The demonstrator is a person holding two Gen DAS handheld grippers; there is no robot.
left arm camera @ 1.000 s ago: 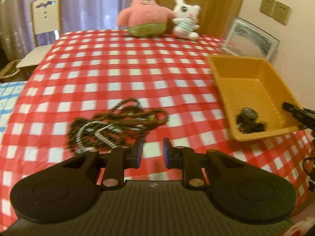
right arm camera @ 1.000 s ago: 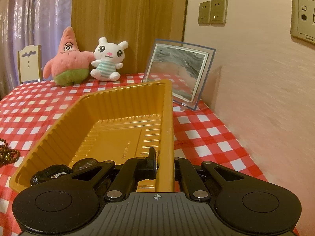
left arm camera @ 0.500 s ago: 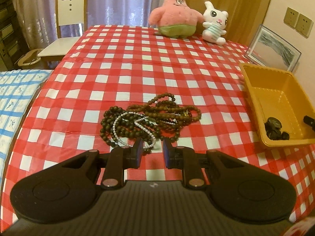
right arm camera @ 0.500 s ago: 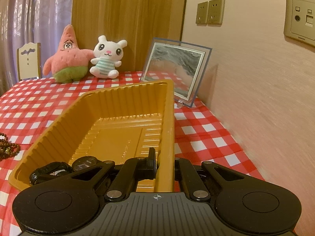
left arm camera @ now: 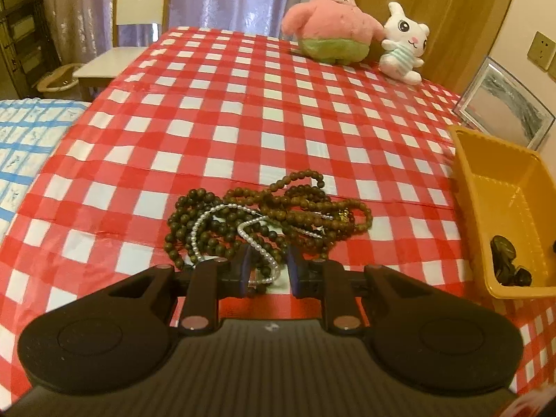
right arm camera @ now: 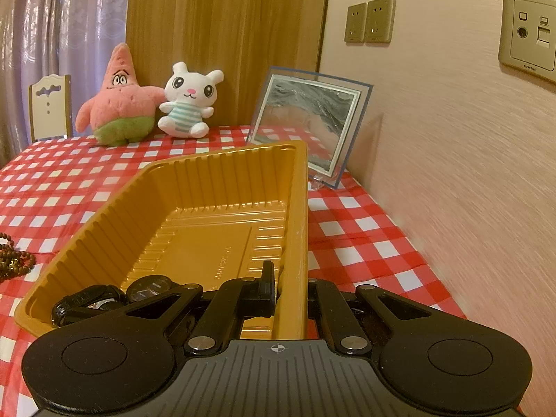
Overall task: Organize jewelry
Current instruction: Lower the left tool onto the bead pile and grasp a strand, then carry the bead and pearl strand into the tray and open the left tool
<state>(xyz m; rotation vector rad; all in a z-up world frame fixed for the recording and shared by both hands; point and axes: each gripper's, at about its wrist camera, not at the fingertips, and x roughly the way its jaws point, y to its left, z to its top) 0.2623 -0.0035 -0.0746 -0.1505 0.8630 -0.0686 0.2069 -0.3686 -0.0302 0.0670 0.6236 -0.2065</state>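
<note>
A tangle of dark bead necklaces (left arm camera: 278, 212) and a white pearl strand (left arm camera: 257, 239) lies on the checked tablecloth. My left gripper (left arm camera: 267, 271) is open, its jaws on either side of the near end of the pearl strand and beads. The yellow tray (right arm camera: 215, 215) stands at the right; it also shows in the left wrist view (left arm camera: 504, 187). My right gripper (right arm camera: 288, 288) is shut on the tray's right wall. Black watches (right arm camera: 104, 299) lie in the tray's near corner, also visible in the left wrist view (left arm camera: 507, 260).
A pink star plush (left arm camera: 330, 31) and a white bunny plush (left arm camera: 403, 45) sit at the table's far edge. A framed picture (right arm camera: 309, 128) leans on the wall behind the tray. A chair (left arm camera: 132, 27) stands at the far left. The wall is close on the right.
My left gripper has moved forward and down to the pile, so the pearl strand now lies between its jaws. The right gripper still holds the tray wall, barely shifted.
</note>
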